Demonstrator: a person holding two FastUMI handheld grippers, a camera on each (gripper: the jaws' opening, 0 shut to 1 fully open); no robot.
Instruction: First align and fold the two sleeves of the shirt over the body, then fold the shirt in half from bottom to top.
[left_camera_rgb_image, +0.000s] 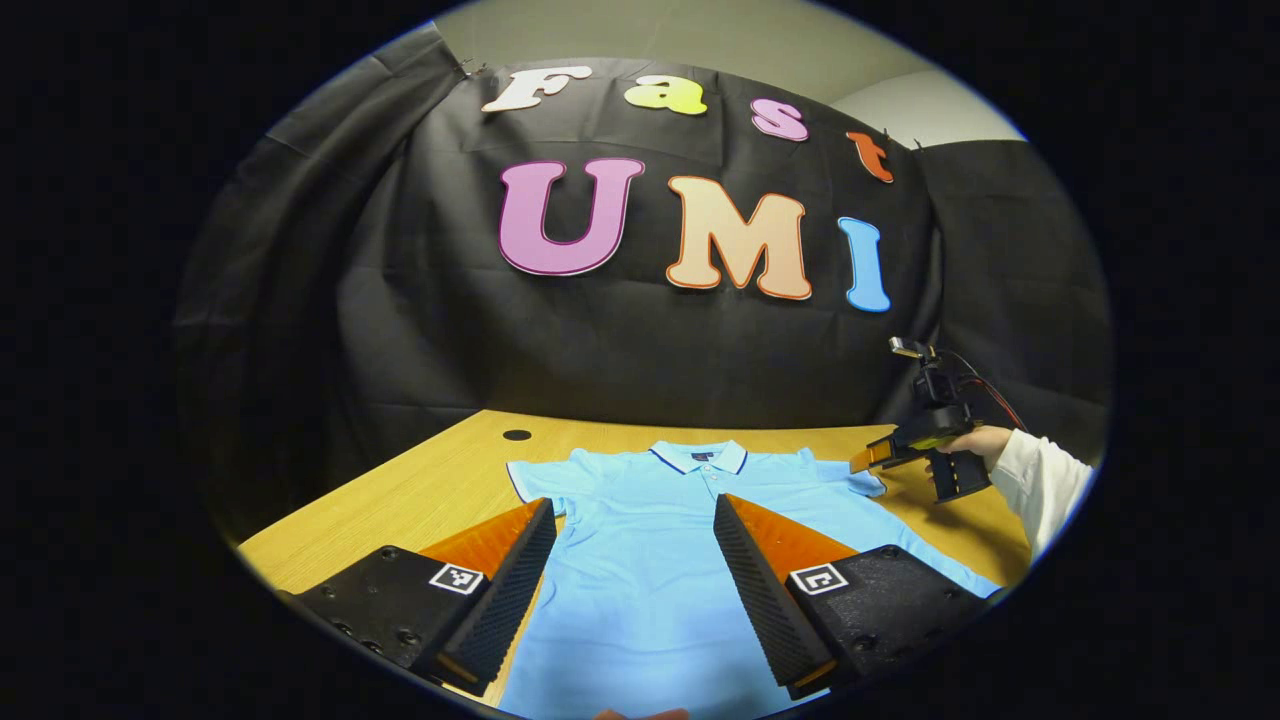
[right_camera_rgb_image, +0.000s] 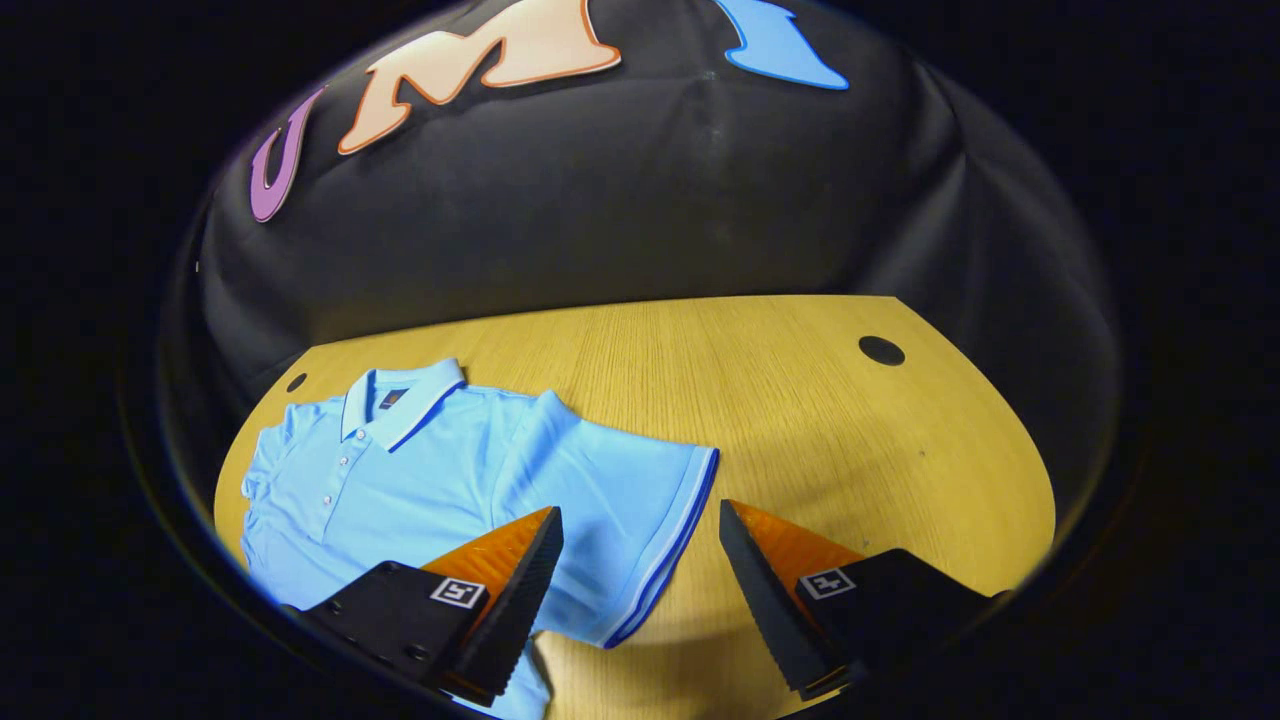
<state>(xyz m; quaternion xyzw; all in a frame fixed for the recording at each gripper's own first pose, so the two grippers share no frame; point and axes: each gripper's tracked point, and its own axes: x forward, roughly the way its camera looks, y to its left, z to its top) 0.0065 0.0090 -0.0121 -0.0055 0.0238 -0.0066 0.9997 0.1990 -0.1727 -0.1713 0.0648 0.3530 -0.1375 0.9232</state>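
A wooden table with a light yellow-brown grain (right_camera_rgb_image: 800, 400) stands in the booth. Its top has two small round black holes: one near the far right corner (right_camera_rgb_image: 881, 350) and one near the far left corner (right_camera_rgb_image: 296, 382). Behind the table hangs a black cloth wall (left_camera_rgb_image: 620, 350), creased in several places. Above the cloth a pale grey-green room wall (left_camera_rgb_image: 700, 35) is visible.

One light blue short-sleeved polo shirt (right_camera_rgb_image: 420, 480), flat on one yellow wood-grain table (right_camera_rgb_image: 800, 400). Two round dark holes in the tabletop: far left (right_camera_rgb_image: 296, 382), far right (right_camera_rgb_image: 881, 350). Shirt placket: three small buttons (right_camera_rgb_image: 335, 480) countable. Two sleeves.
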